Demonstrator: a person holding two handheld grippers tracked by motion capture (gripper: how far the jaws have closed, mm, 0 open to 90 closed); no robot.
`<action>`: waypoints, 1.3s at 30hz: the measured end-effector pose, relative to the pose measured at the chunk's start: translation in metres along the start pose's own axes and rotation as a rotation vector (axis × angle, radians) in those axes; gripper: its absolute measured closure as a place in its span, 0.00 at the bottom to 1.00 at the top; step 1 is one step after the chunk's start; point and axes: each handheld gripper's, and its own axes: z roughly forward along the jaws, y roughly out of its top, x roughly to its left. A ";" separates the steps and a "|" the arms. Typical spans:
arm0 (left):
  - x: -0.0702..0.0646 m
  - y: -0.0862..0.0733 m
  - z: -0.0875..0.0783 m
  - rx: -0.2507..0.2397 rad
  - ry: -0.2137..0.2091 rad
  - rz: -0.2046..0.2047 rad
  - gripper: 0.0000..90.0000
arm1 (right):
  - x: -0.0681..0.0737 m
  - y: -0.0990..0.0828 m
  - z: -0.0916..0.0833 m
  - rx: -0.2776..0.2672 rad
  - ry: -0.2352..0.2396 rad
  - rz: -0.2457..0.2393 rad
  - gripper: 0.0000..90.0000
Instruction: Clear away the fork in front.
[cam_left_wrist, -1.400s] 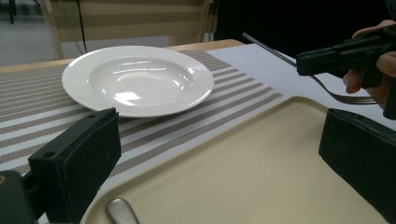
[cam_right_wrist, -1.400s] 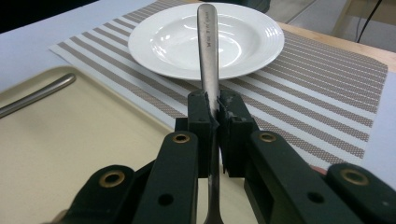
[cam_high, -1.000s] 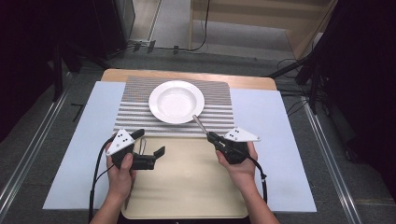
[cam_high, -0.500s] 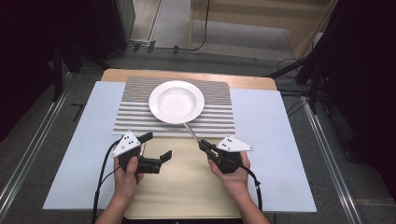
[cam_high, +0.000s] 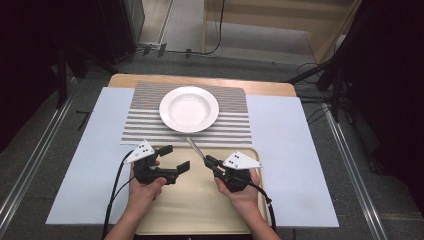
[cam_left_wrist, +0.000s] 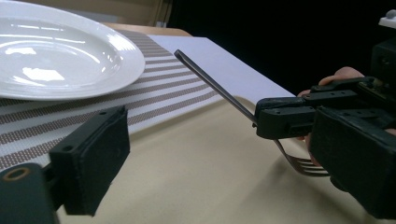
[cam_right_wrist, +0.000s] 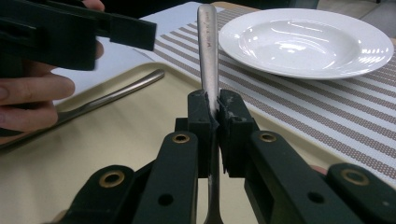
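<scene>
Nearest, over the beige tray (cam_high: 200, 210): right gripper (cam_high: 209, 161) clamped on a fork (cam_right_wrist: 208, 56), handle slanting up and forward toward the plate, tines low behind the jaws. Just left of it, left gripper (cam_high: 175, 157) with jaws apart, just been closing a little, nothing between them. On the tray by the left hand (cam_right_wrist: 28, 100), a second steel handle (cam_right_wrist: 116, 93), lying flat. Farther off, white plate (cam_high: 189, 108) on the striped placemat (cam_high: 230, 125).
</scene>
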 end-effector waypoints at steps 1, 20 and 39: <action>-0.001 0.000 0.001 0.003 0.003 -0.006 0.09 | 0.001 0.000 0.000 -0.001 0.001 -0.003 0.95; 0.004 -0.005 0.009 0.038 -0.026 -0.114 0.53 | 0.025 -0.004 0.010 -0.016 0.047 -0.043 0.95; 0.010 0.002 -0.005 -0.020 -0.141 -0.157 0.95 | 0.028 -0.001 0.007 -0.068 0.115 -0.046 0.67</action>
